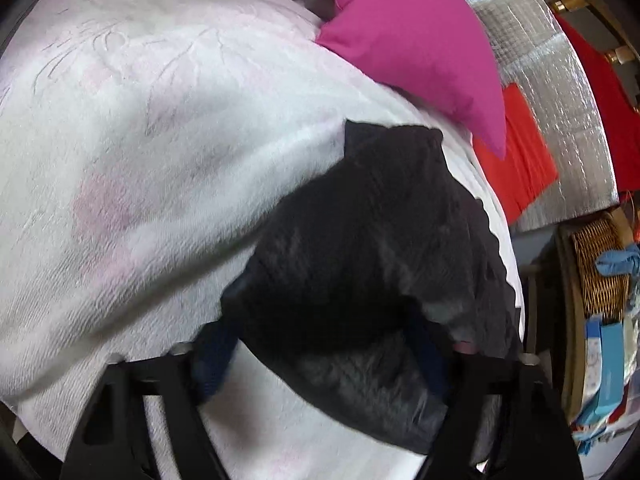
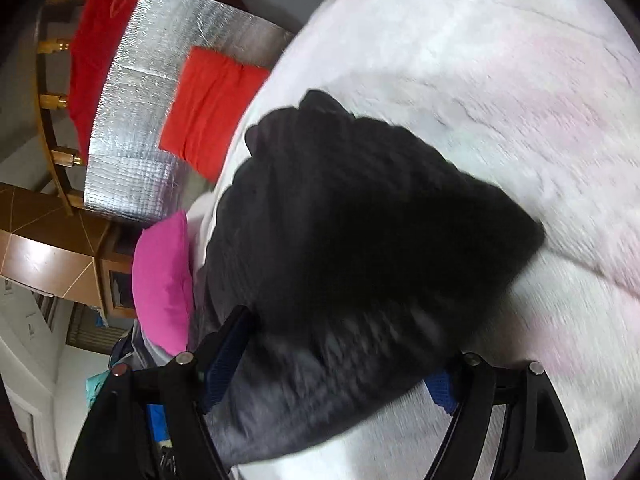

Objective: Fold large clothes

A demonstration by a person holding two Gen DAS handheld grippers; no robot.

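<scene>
A dark garment point(image 1: 372, 248) is seen bunched on the white bedspread point(image 1: 140, 160), near the bed's edge beside a pink pillow point(image 1: 420, 48). The left hand-held gripper point(image 1: 320, 356) and right hand-held gripper point(image 2: 332, 372) are held apart, cloth lying between their fingers. Open bedspread is seen beyond.

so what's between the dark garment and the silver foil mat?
In the left wrist view, the pink pillow and red cloth lie between dark garment and foil mat.

Bunched dark grey garment point(image 1: 360, 248) lies on the white bedspread point(image 1: 140, 140).
</scene>
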